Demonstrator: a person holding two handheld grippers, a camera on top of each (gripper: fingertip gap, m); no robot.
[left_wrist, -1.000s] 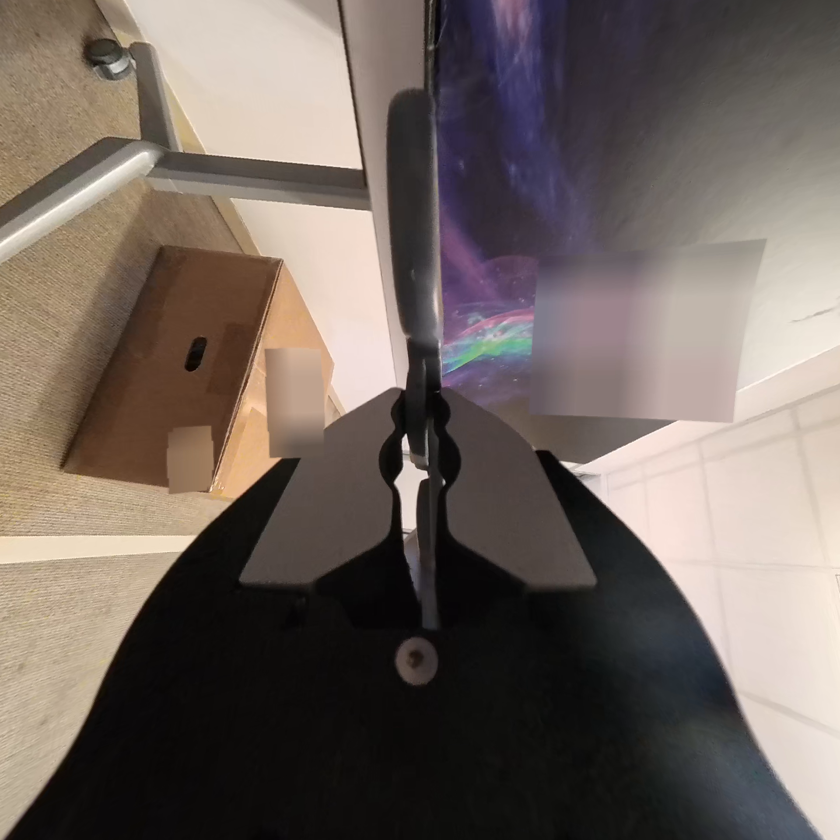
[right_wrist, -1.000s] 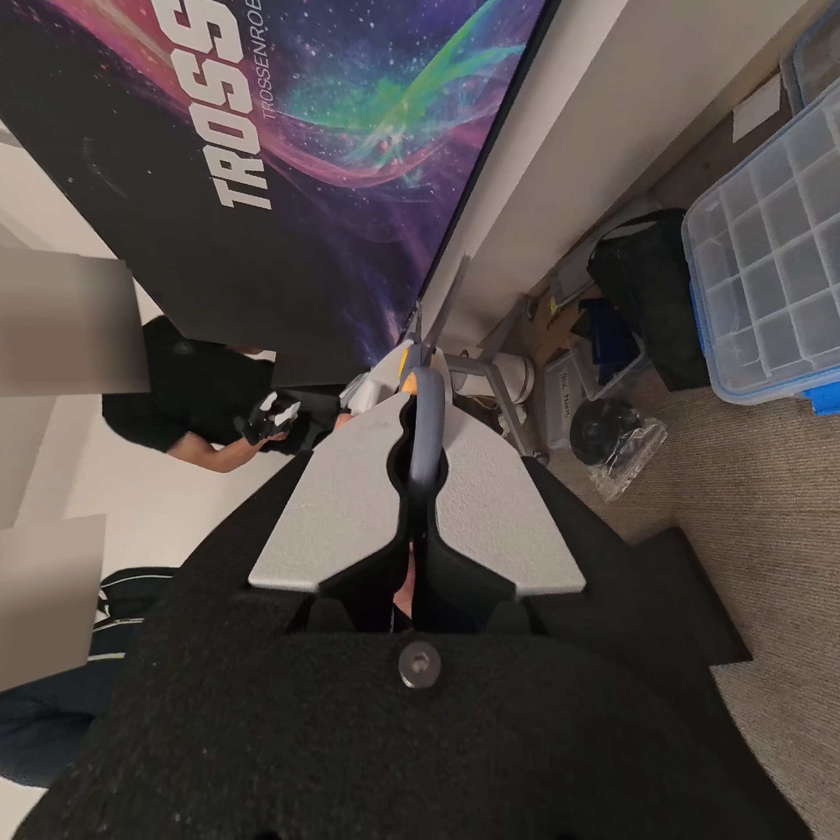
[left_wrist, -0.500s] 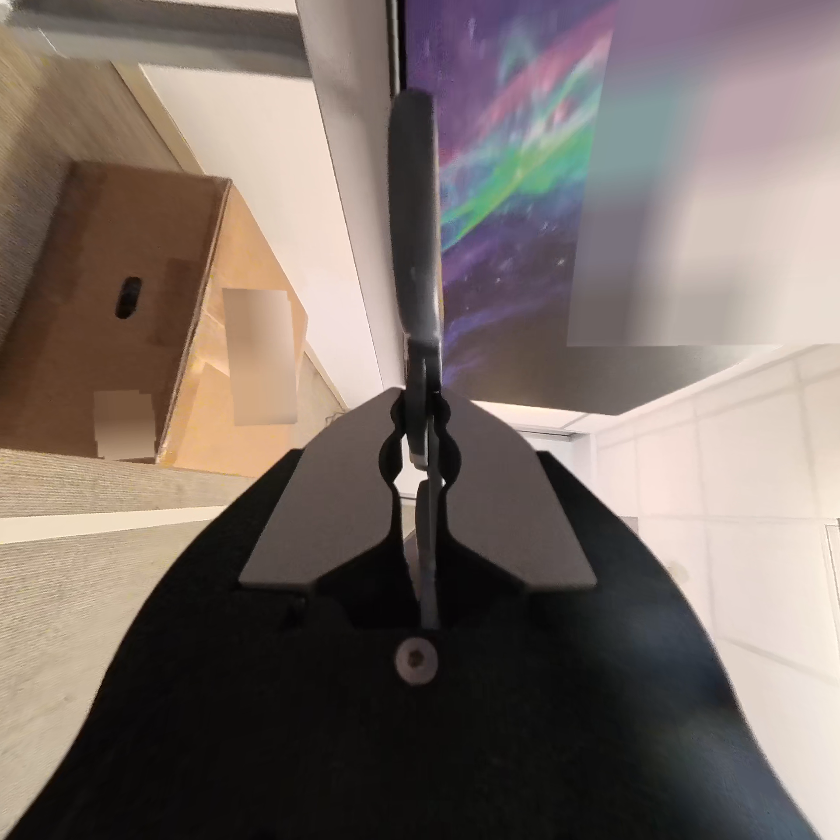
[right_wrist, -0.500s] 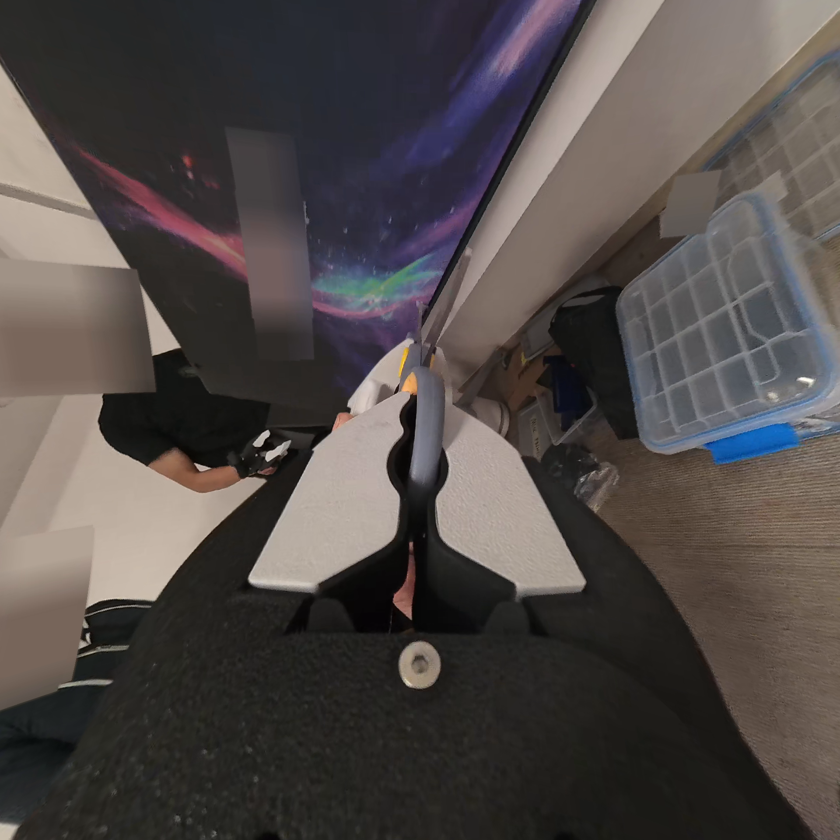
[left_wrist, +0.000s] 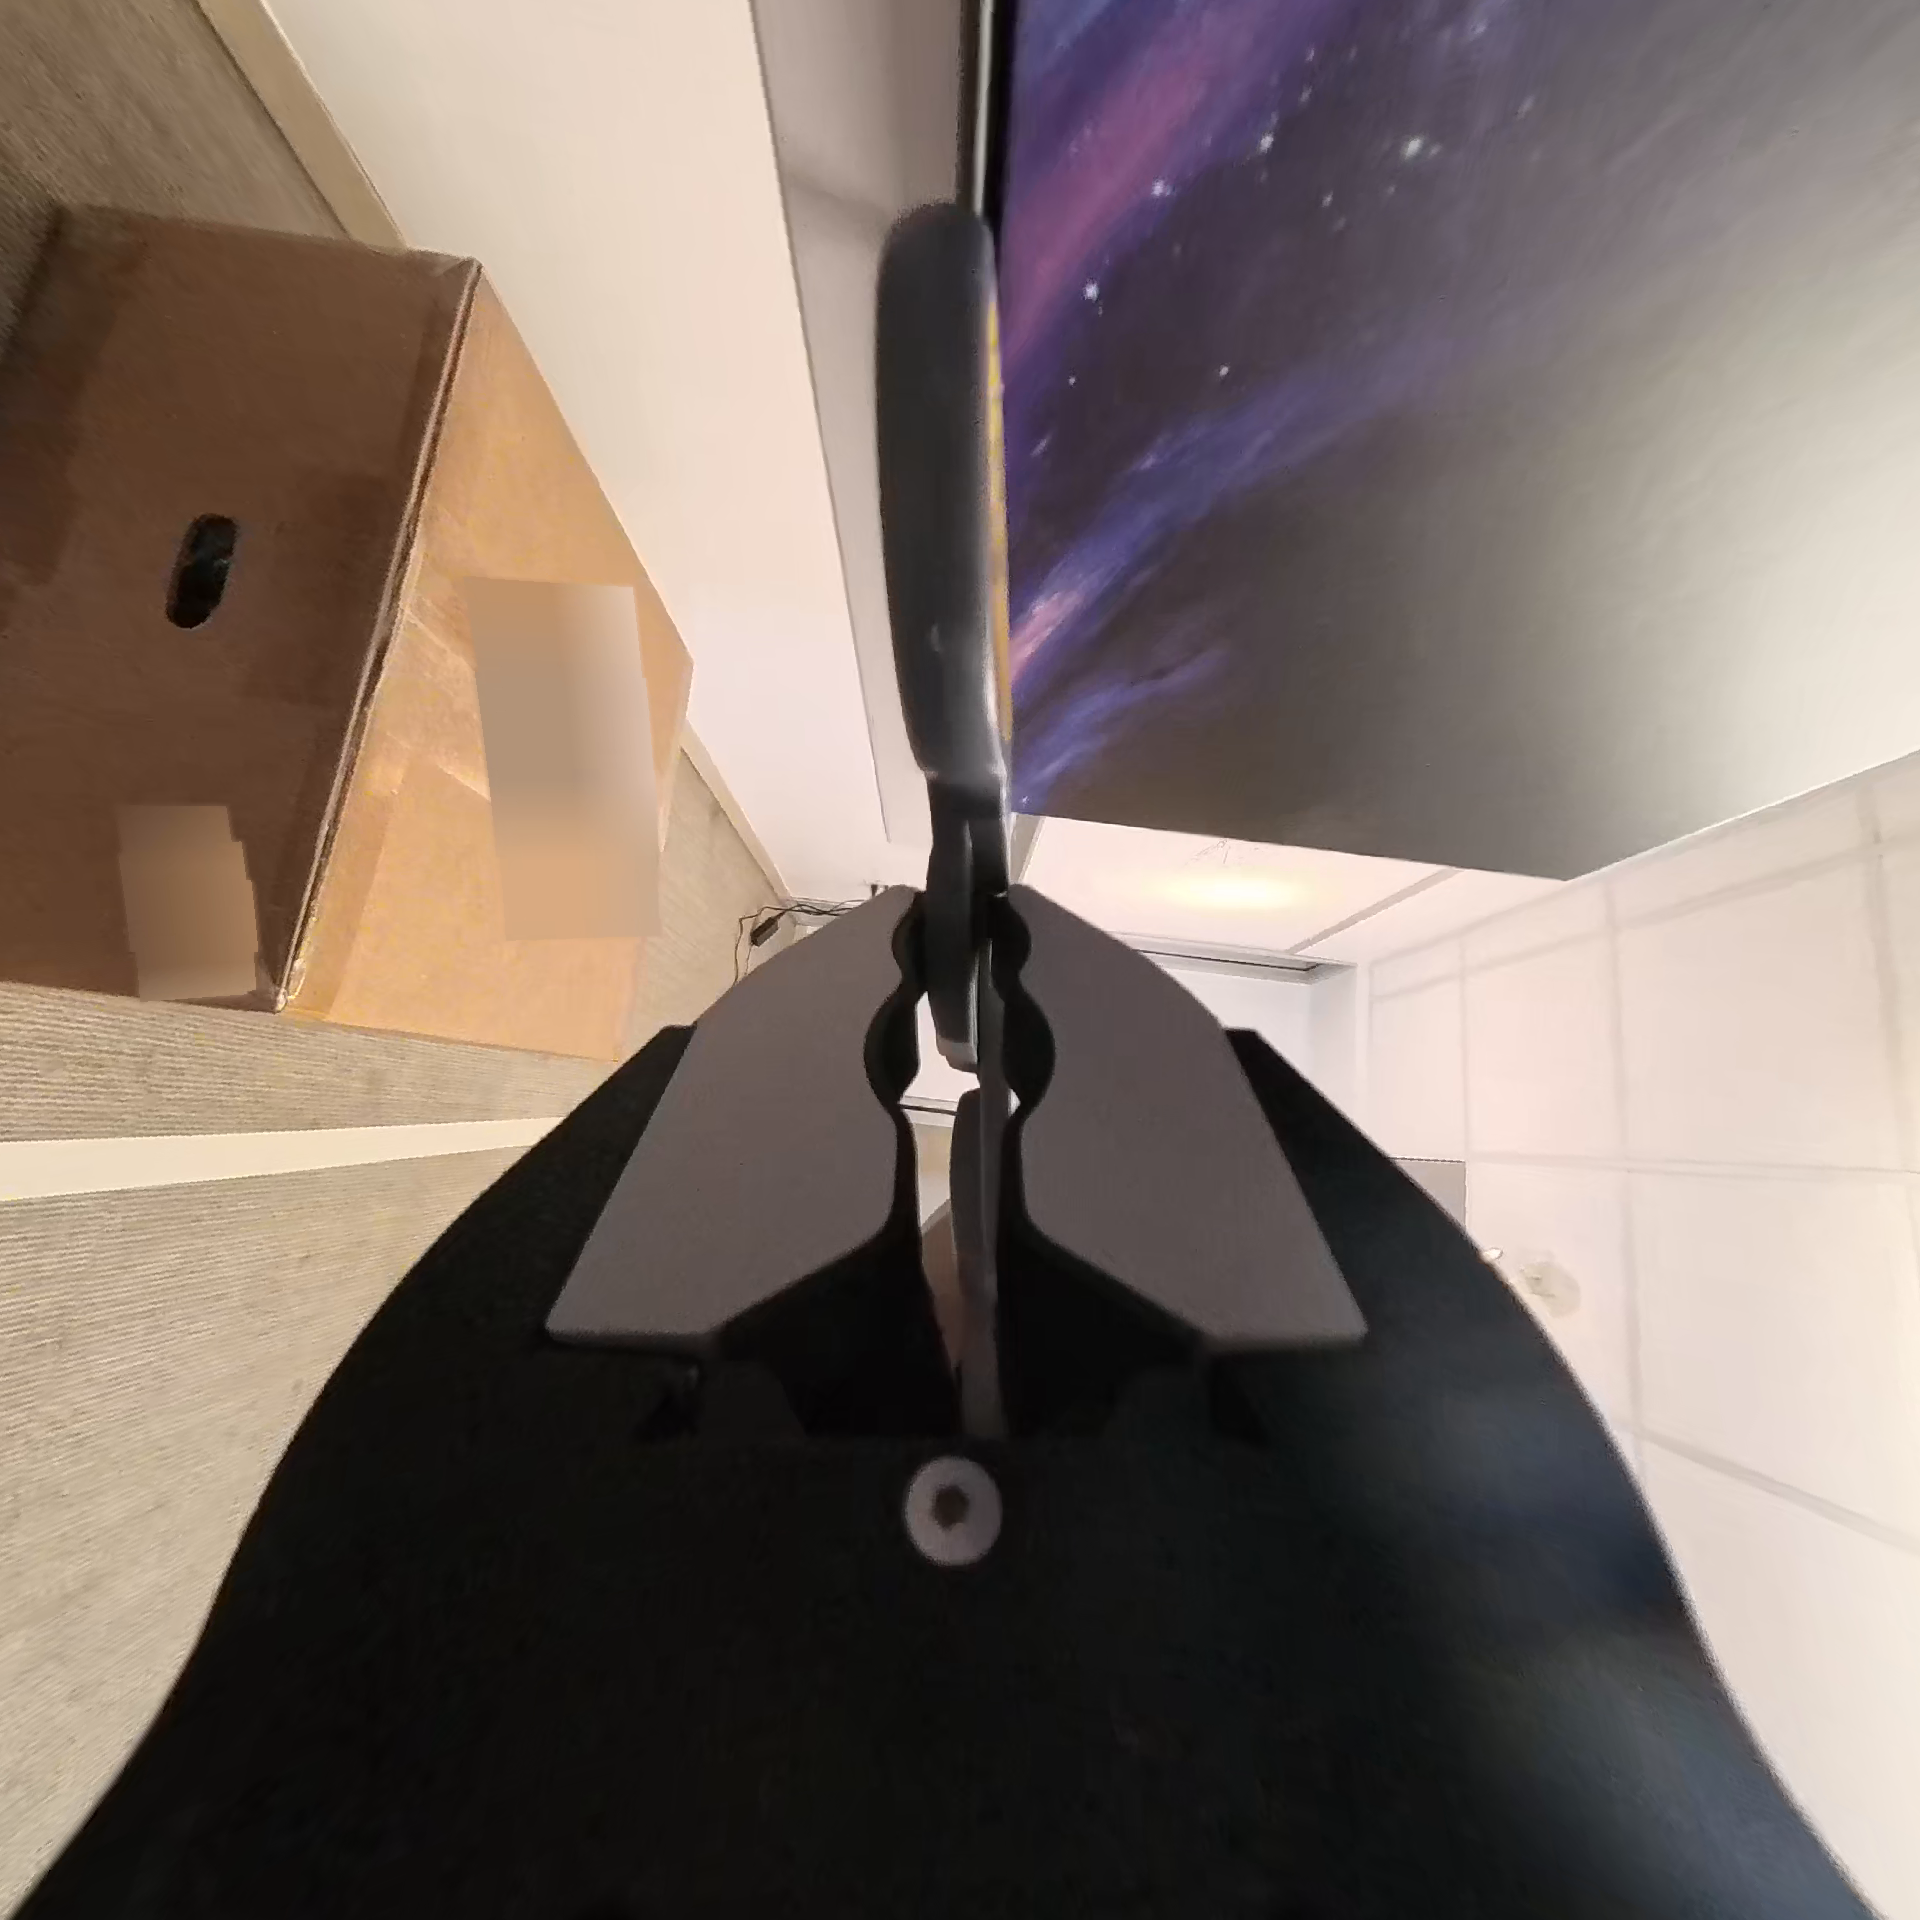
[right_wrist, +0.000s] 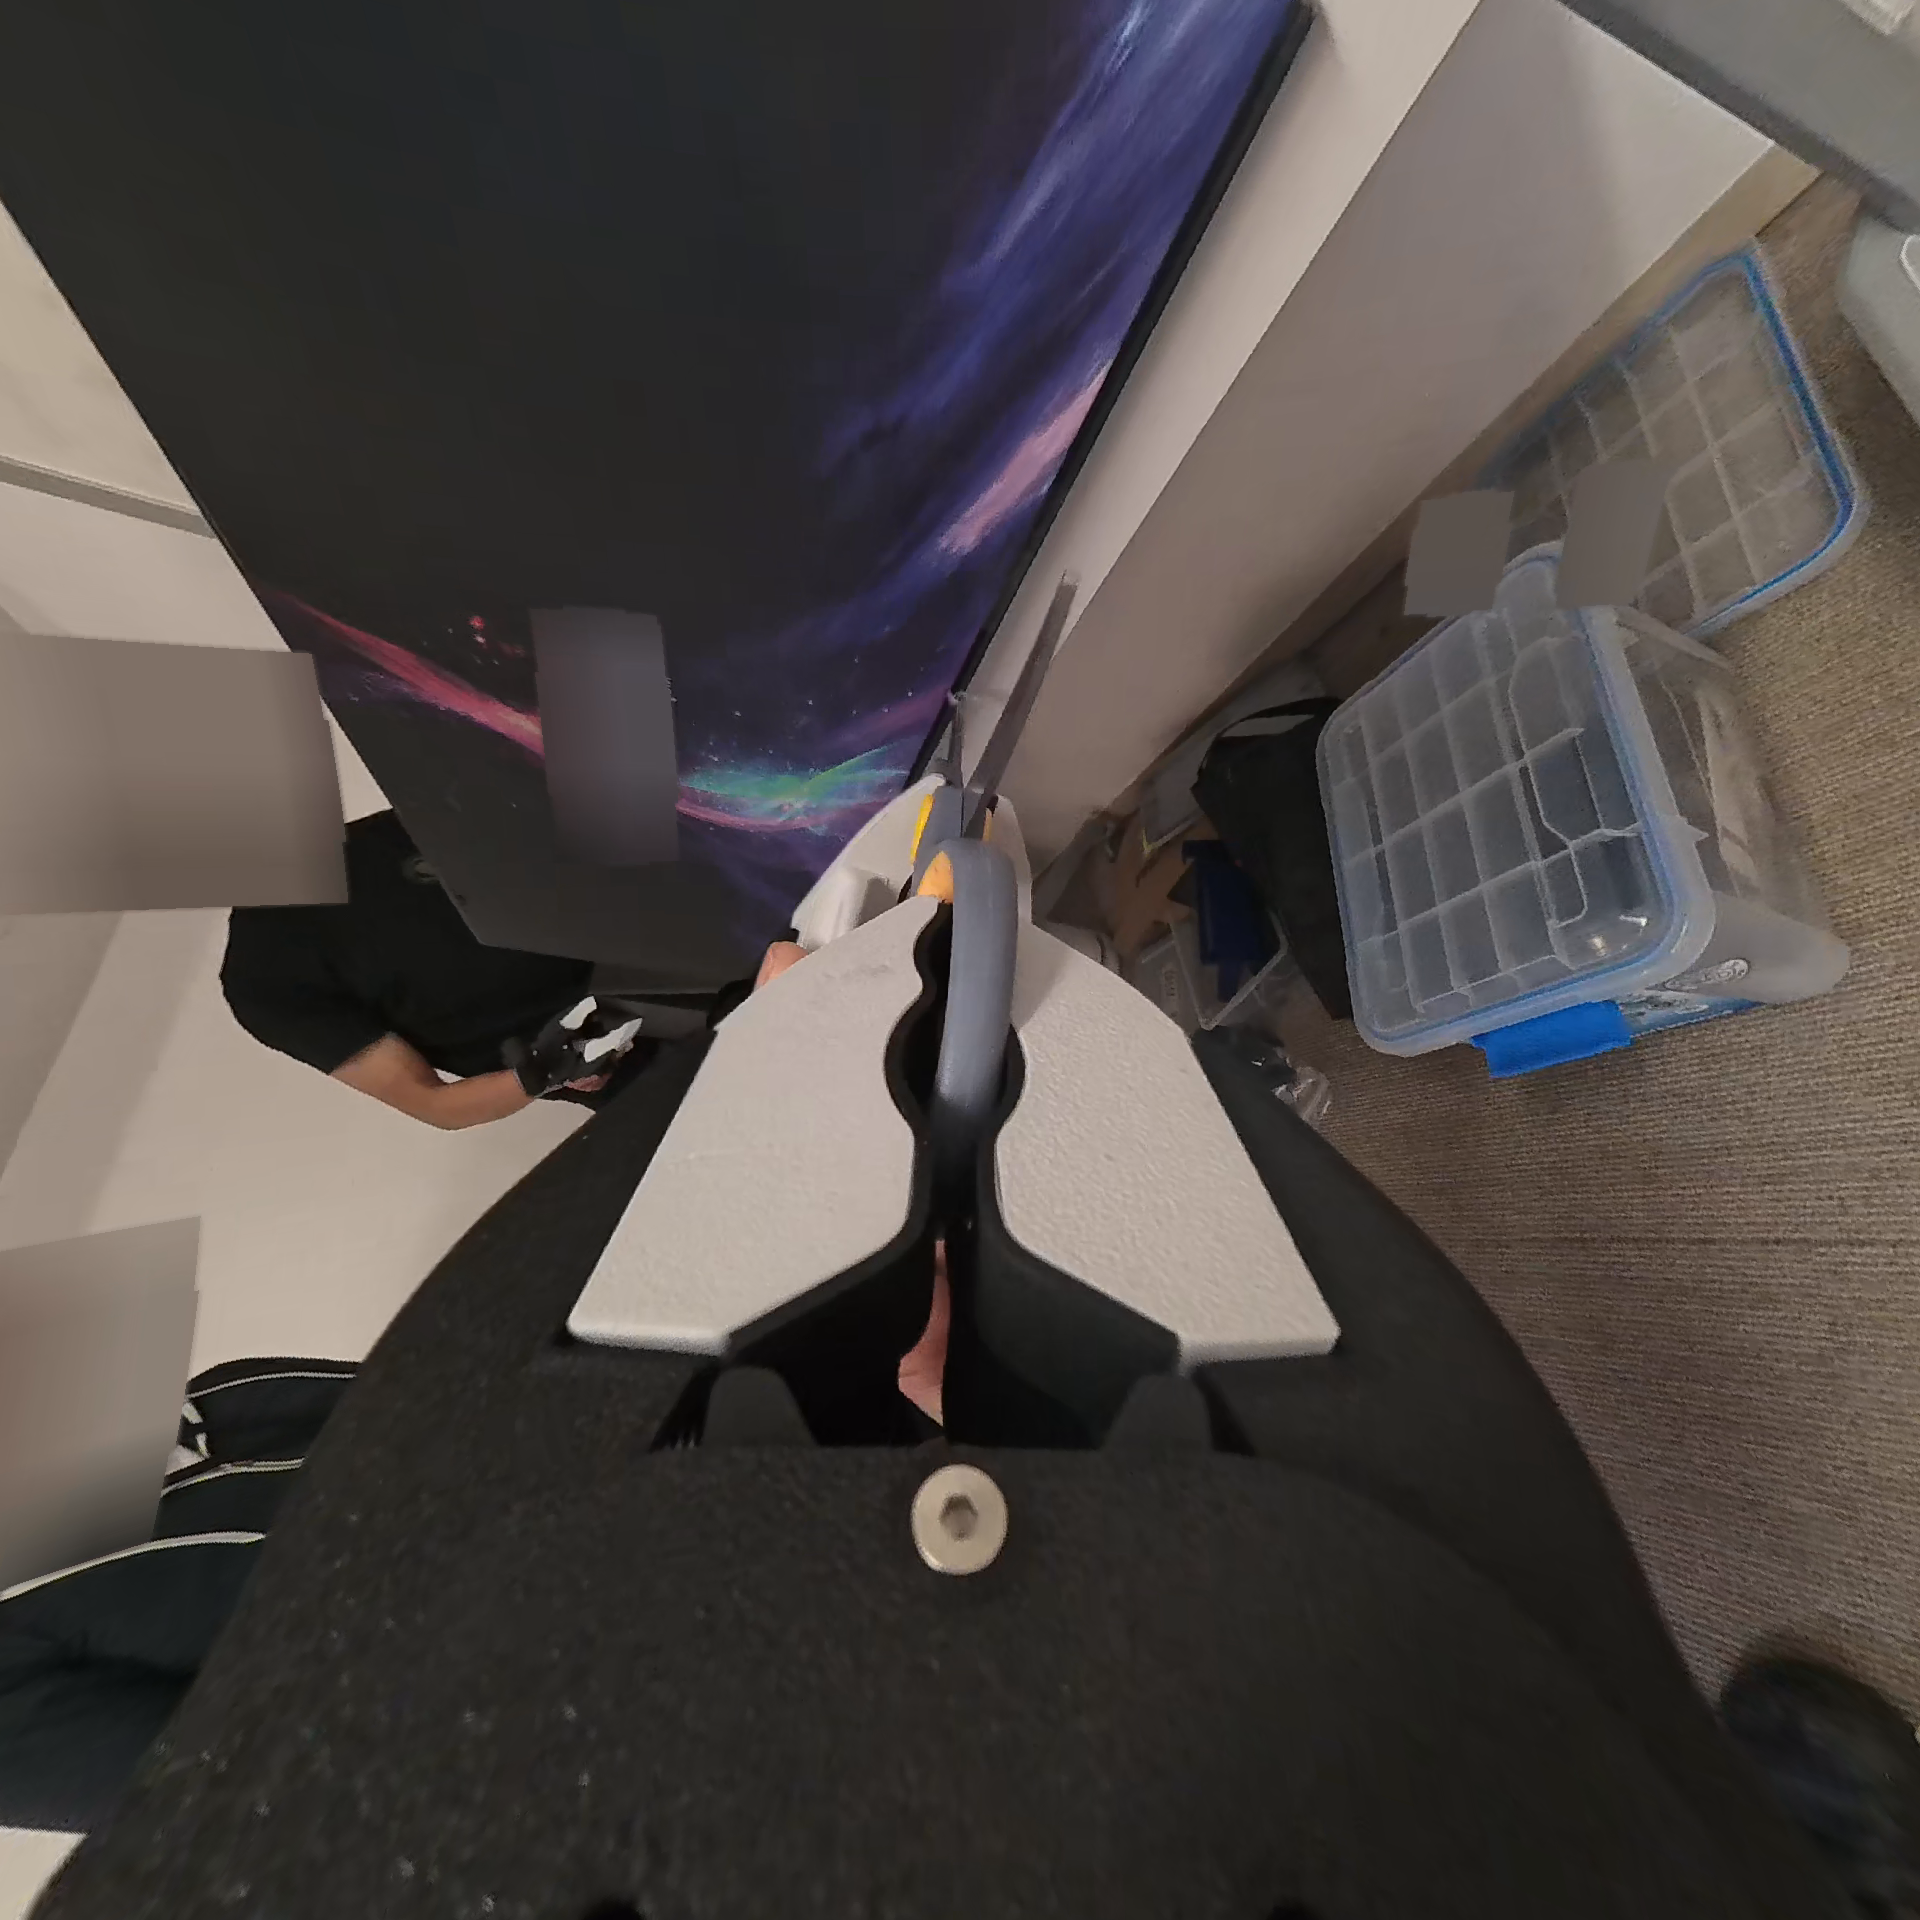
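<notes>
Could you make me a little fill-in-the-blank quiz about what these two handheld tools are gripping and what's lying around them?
1. The right tool is shut on a grey handle with a ____ accent near its metal blades.
2. Left of the left tool sits a brown ____ box.
3. The clear compartment boxes have ____ rims and latches.
4. The floor is covered in beige ____.

Missing words: yellow; cardboard; blue; carpet

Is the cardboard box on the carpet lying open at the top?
No: in the left wrist view the cardboard box on the carpet has its flaps shut, with only a small oval hand hole in one side.
</notes>
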